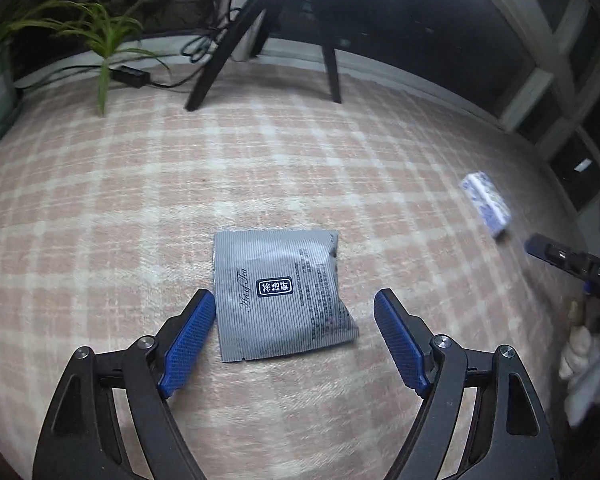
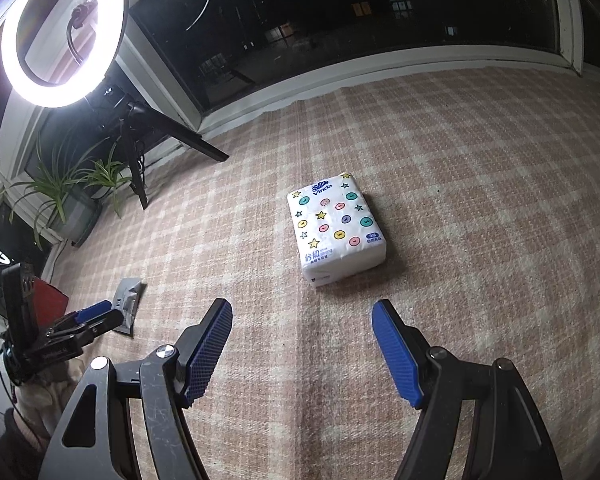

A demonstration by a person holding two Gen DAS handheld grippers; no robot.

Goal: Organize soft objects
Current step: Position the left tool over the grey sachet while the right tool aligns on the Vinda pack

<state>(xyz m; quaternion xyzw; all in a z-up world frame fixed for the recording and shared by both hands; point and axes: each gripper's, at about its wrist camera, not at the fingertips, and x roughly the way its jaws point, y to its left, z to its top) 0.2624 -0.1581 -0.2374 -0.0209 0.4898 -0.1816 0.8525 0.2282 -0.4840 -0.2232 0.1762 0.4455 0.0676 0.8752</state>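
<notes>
Presently we log two soft items on the checked carpet (image 1: 300,168). Grey foil pouch (image 1: 281,294): flat, directly between the spread fingers of our left gripper (image 1: 294,322), left pad just beside its edge, long axis running roughly away from us. Tissue pack (image 2: 337,227): ahead of our right gripper (image 2: 302,326), fingers spread and empty, pack well apart, long axis slightly oblique. We judge the left nearer its grasp.

- A pink and cream plaid carpet (image 2: 460,168) covers the floor ahead of both claws.
- Dark night windows with white frames (image 2: 340,20) run along the far edge.
- A glowing ring light (image 2: 62,28) on a black tripod stands far left of the right claw.
- A green potted plant (image 2: 66,188) sits beside the tripod.
</notes>
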